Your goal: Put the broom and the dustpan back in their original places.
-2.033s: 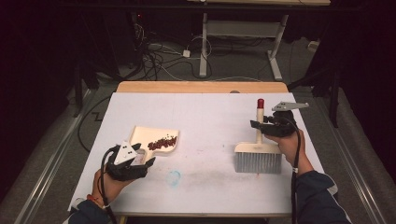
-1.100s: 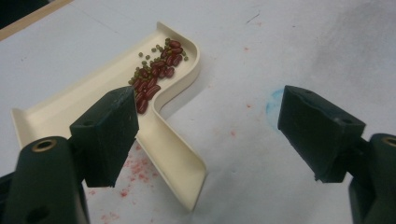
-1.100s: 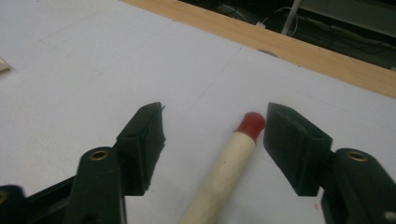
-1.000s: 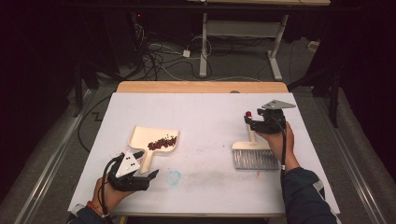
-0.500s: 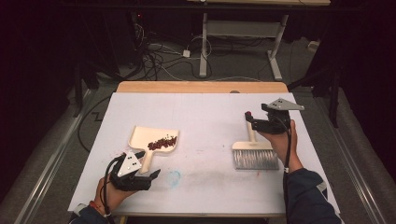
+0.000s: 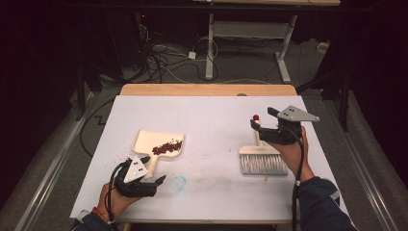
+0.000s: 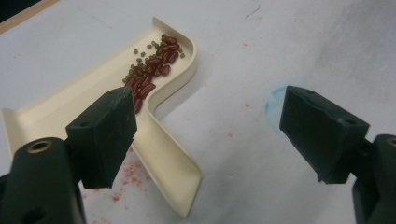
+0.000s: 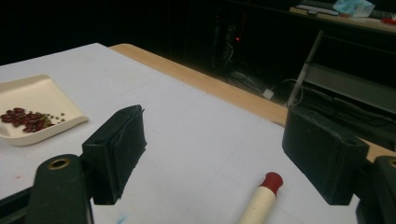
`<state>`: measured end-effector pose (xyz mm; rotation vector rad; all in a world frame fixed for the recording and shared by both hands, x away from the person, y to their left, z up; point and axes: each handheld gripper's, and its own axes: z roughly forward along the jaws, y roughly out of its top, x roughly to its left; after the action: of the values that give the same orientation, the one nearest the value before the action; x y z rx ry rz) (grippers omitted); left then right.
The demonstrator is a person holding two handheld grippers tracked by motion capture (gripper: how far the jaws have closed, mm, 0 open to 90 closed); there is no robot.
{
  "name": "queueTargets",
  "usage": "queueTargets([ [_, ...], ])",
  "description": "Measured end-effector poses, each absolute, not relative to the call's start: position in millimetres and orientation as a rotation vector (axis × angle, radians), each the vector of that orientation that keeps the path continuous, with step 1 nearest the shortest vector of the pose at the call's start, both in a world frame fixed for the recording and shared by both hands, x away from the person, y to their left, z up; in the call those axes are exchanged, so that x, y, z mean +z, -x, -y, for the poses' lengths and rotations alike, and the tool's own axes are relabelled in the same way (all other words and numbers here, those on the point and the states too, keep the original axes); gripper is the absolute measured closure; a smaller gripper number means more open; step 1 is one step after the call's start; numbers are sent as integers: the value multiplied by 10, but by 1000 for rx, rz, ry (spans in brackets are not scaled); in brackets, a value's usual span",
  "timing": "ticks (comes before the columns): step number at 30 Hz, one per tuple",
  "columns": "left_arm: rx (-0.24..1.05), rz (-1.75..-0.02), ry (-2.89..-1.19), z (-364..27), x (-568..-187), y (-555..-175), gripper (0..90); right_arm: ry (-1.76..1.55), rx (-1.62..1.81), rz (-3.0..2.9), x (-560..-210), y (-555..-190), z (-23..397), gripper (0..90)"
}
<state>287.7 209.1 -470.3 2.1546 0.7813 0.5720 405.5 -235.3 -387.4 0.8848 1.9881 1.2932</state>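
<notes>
Presently noted on white table cover (image 6: pixel 211 120): cream dustpan (image 6: pixel 159 147) at near left, holding a cluster of red beans (image 6: pixel 167 147) with a few small green ones toward its far right corner. Handle of dustpan pointing toward the near edge. Left gripper (image 6: pixel 153 184) resting low at near left, just beside the handle end, jaws apart, nothing between them; handle seen passing by 1 black pad (image 7: pixel 105 135) in the left gripper view, not clamped. Hand brush (image 6: pixel 262 156) lying at right, bristles near, red-tipped handle (image 8: pixel 261 198) pointing far. Right gripper (image 6: pixel 257 126) held above the brush handle, jaws just opened wide, handle below and between them, untouched by either pad. Faint blue smudge (image 6: pixel 179 183) on cover between the 2 grippers.
</notes>
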Motion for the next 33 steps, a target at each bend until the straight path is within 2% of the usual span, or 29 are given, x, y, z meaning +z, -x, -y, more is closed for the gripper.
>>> queueTargets([
  [7, 571, -773, -2156, -2092, -4701, -2871, 182, -835, 1297, -1964, -3815, -3882, 2347, 216],
  [19, 576, -772, -2159, -2095, -4700, -2871, 186, -766, 1277, -1966, -3792, -3631, 2352, 161],
  [33, 589, -769, -2162, -2088, -4697, -2869, 186, -664, 1261, -1969, -3867, -3407, 2383, 162],
])
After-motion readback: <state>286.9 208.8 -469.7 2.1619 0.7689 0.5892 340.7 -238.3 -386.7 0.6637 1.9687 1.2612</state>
